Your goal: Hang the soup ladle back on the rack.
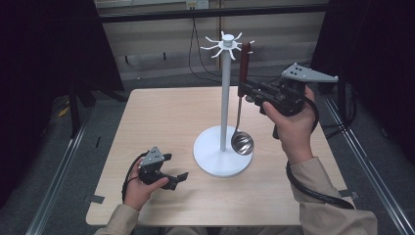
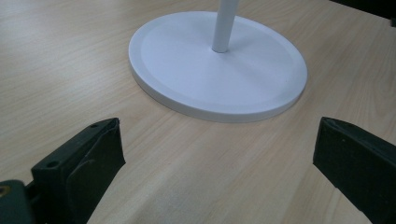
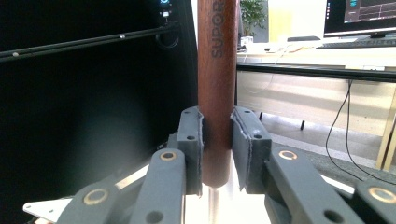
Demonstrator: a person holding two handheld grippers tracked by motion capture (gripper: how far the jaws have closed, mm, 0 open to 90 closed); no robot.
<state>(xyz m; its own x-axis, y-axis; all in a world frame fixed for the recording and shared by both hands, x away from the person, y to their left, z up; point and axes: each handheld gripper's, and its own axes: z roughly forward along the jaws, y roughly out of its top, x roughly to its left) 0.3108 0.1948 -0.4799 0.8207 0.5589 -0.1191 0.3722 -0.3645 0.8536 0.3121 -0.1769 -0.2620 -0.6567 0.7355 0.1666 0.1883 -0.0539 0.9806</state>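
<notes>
Here, right gripper [image 1: 246, 90] clamped on ladle [image 1: 242, 73] handle beside rack [image 1: 224, 98], left gripper [image 1: 175, 167] open, empty.

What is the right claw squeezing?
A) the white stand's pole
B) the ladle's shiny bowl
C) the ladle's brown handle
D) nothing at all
C: the right claw is shut on the brown wooden handle of the ladle, which hangs upright beside the white stand.

ladle [image 1: 242, 143]: shiny metal bowl, glossy brown wooden handle | stand [image 1: 223, 157]: smooth matt white | table [image 1: 161, 117]: pale wood-grain
</notes>
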